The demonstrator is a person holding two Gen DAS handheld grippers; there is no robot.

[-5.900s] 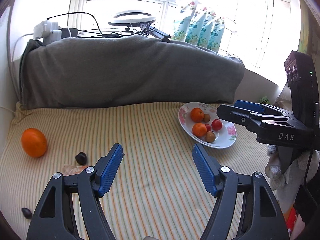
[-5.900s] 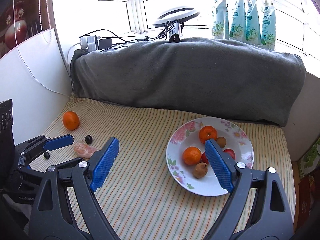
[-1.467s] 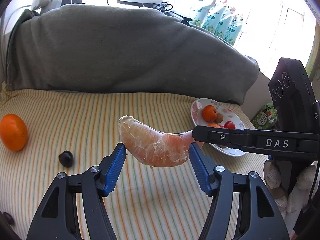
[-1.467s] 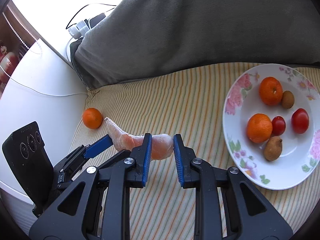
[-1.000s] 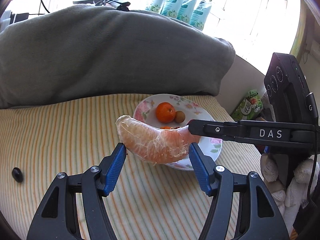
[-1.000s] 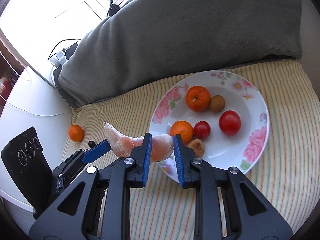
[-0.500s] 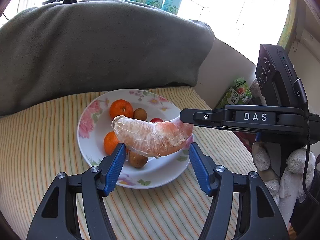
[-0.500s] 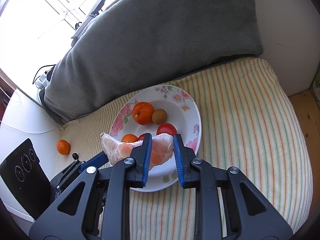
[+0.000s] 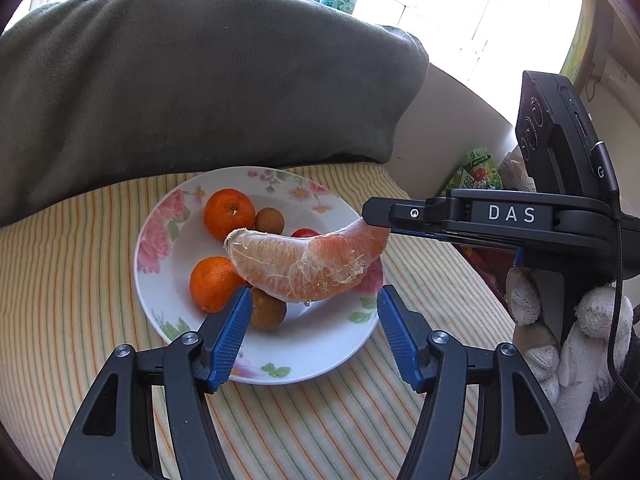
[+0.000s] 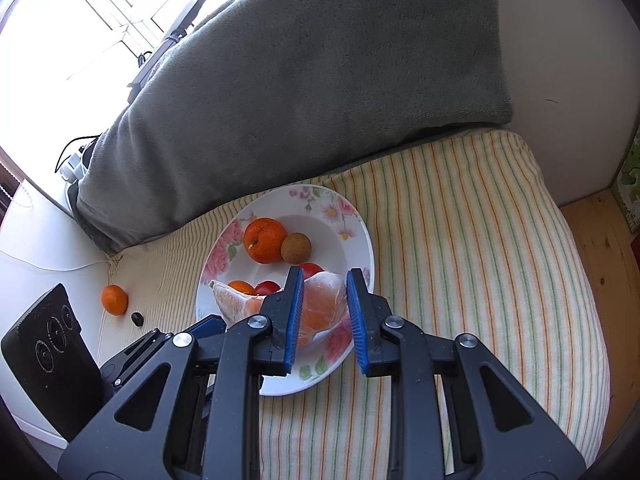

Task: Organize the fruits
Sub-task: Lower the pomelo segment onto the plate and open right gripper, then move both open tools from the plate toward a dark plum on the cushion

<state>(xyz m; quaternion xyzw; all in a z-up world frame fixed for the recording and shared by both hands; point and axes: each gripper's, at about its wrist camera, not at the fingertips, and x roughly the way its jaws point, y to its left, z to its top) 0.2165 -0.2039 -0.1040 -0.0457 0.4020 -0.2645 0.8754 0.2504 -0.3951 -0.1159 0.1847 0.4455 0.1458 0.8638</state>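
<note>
Two grippers are seen over a flowered plate point(image 9: 160, 280) that rests on a striped cloth point(image 9: 60, 300). A peeled pomelo segment point(image 9: 304, 264) is gripped at its pink end by the right gripper point(image 10: 322, 304), whose blue pads are pressed onto it; in the left wrist view that gripper point(image 9: 374, 216) comes in from three o'clock. The segment is hung above the plate, clear of the fruit below. The left gripper point(image 9: 314, 334) is held about half open beneath the segment, its pads apart on either side, and nothing is clamped in it. On the plate, one mandarin point(image 9: 229, 213) is set at twelve o'clock with a small brown fruit point(image 9: 270, 220) touching it at its three o'clock side; a second mandarin point(image 9: 212, 283) and another brown fruit point(image 9: 268, 310) lie toward six o'clock, and a red tomato point(image 9: 305, 233) is partly hidden behind the segment. Off the plate, at nine o'clock in the right wrist view, a loose mandarin point(image 10: 114, 299) and a small dark fruit point(image 10: 137, 318) are left on the cloth. A grey blanket point(image 9: 180, 80) is heaped behind.
</note>
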